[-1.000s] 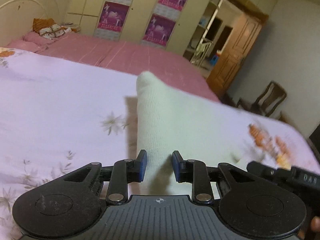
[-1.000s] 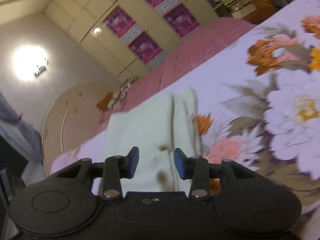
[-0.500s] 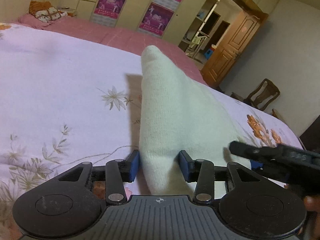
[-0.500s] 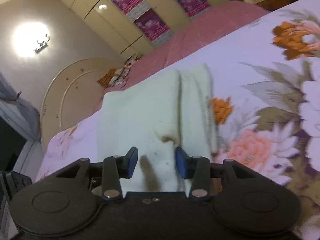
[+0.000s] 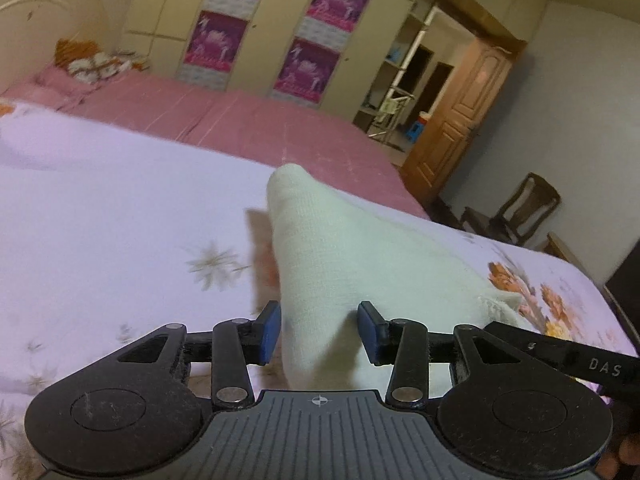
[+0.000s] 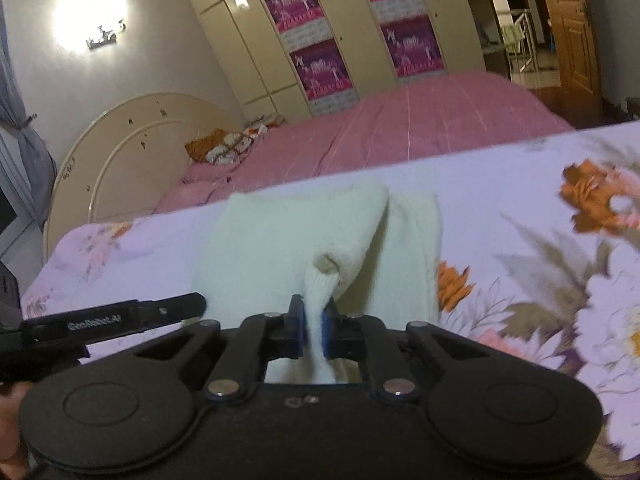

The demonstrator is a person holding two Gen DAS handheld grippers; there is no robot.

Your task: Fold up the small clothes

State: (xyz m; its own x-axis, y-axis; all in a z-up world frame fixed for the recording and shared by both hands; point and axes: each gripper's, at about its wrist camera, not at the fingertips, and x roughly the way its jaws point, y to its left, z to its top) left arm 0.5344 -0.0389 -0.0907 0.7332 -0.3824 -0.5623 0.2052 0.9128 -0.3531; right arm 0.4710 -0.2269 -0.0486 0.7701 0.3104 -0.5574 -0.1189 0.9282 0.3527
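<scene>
Left tool (image 5: 319, 333) gapes (blue pads apart) around cream garment (image 5: 360, 264).

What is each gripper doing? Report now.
Left gripper: open, straddling the cream knitted garment.
Right gripper: shut on the cream knitted garment.

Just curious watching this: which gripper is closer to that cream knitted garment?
Right. The right gripper is shut on a pinch of the cream knitted garment; the left gripper is open, its fingers straddling an edge.

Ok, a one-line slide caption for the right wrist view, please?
Right gripper pinches a fold of the cream knit garment on the floral bedsheet.
</scene>
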